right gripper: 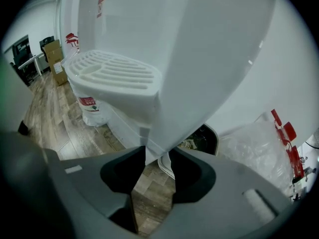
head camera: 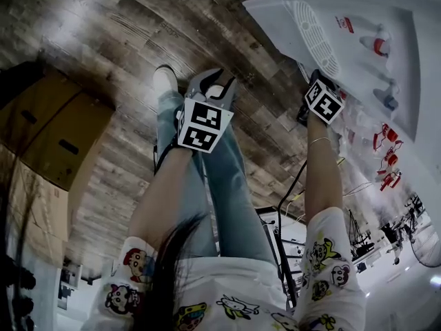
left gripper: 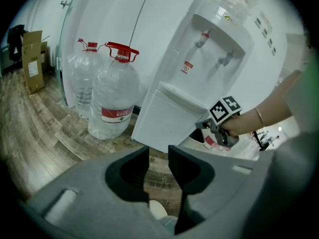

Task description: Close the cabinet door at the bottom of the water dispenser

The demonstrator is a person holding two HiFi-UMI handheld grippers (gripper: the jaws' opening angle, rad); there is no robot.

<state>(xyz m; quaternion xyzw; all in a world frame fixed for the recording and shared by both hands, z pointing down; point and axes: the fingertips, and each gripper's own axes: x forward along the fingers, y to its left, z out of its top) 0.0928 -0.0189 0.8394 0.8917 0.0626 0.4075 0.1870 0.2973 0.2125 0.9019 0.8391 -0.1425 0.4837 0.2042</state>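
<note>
Cabinet door (left gripper: pixel 169 123) hangs swung out from the water dispenser (left gripper: pixel 214 39) base, long axis roughly upright, face toward the left gripper (left gripper: pixel 158 158), whose jaws gape empty. Right gripper (right gripper: pixel 157 156) is clenched on the door's free edge. Water bottles (left gripper: pixel 113 101) stand beyond.

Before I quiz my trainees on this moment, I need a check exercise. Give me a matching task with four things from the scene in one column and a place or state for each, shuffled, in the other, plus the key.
Column one
1. left gripper
2. right gripper
3. cabinet door
4. water bottles

Column two
A. standing on the wood floor beside the water dispenser, red caps on top
B. swung out, open
C. jaws apart, nothing between them
D. jaws on the door's edge

Pairs: 1-C, 2-D, 3-B, 4-A
</note>
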